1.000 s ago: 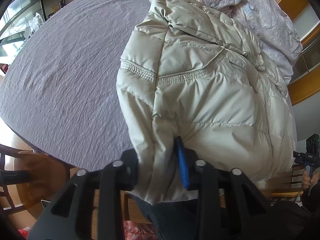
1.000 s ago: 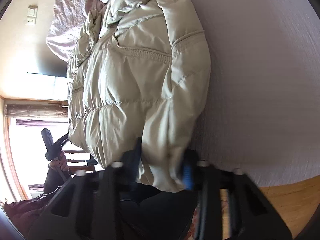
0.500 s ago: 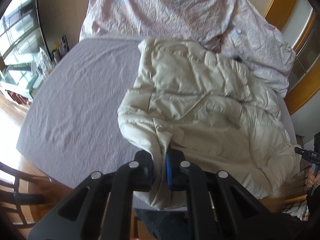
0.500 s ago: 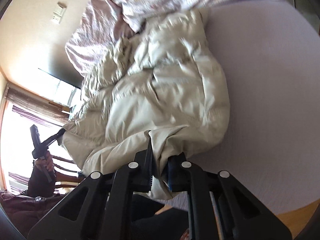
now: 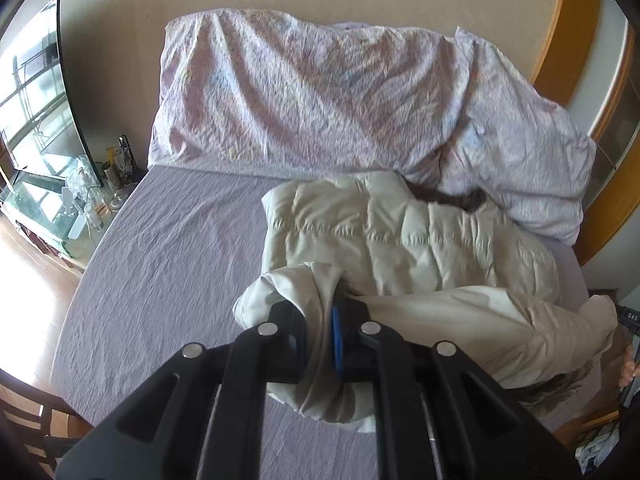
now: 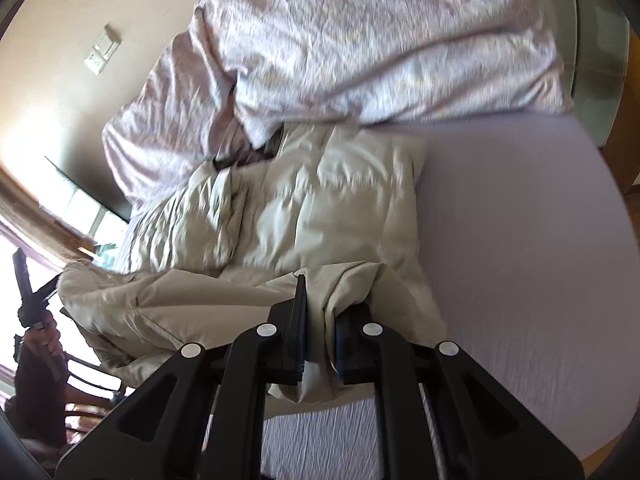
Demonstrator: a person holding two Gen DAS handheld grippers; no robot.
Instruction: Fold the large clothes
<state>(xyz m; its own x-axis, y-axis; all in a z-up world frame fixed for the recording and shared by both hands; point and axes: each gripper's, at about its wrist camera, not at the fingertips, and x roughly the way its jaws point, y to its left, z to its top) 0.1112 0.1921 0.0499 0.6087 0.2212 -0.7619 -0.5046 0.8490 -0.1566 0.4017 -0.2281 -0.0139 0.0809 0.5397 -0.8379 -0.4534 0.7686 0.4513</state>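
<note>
A cream quilted puffer jacket (image 5: 408, 240) lies on the lavender bed sheet (image 5: 168, 264), its near hem lifted off the bed. My left gripper (image 5: 325, 320) is shut on one corner of that hem, the fabric bunched between its black fingers. My right gripper (image 6: 320, 312) is shut on the other corner of the jacket (image 6: 304, 208), with cloth hanging below the pads. The raised hem stretches between the two grippers. The far part of the jacket still rests on the sheet (image 6: 520, 240).
A crumpled floral duvet (image 5: 320, 96) is piled at the head of the bed (image 6: 380, 40). A cluttered side table (image 5: 88, 200) stands left of the bed. A hand holding the other gripper (image 6: 36, 312) shows at the left edge. Wooden chair (image 5: 36, 420) at bottom left.
Both grippers closed on the jacket's near hem and rose, pulling it up off the bed. The jacket now looks farther and smaller, and the duvet has come into full view.
</note>
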